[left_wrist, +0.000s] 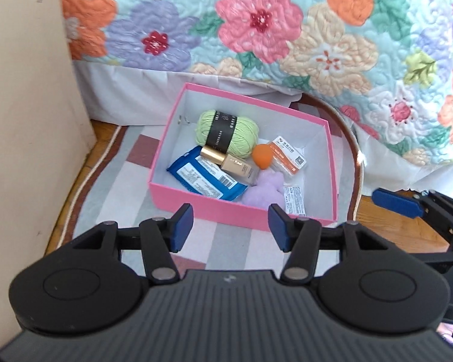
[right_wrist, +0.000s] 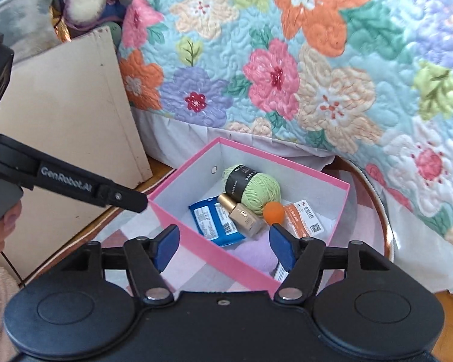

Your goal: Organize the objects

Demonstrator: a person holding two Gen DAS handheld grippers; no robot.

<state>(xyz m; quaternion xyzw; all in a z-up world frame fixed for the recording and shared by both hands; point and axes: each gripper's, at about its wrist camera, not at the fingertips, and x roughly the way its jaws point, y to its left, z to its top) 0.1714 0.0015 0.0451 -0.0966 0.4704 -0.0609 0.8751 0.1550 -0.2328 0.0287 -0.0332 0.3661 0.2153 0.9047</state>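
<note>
A pink box (left_wrist: 196, 202) (right_wrist: 214, 256) stands on a striped rug. It holds a green yarn ball (left_wrist: 226, 131) (right_wrist: 256, 190), a blue wipes pack (left_wrist: 202, 178) (right_wrist: 216, 224), a beige foundation bottle (left_wrist: 231, 164) (right_wrist: 243, 215), an orange sponge (left_wrist: 264, 155) (right_wrist: 274, 212), an orange-white packet (left_wrist: 288, 155) (right_wrist: 305, 217) and a purple soft item (left_wrist: 264, 191) (right_wrist: 256, 255). My left gripper (left_wrist: 230, 227) is open and empty just in front of the box. My right gripper (right_wrist: 225, 249) is open and empty over the box's near edge.
A bed with a floral quilt (left_wrist: 287, 30) (right_wrist: 287, 60) rises behind the box. A beige board (left_wrist: 24, 105) (right_wrist: 66, 114) stands at the left. The rug (left_wrist: 120, 187) lies on a wooden floor (left_wrist: 377, 211). The right gripper's finger (left_wrist: 397, 203) shows at the right of the left view.
</note>
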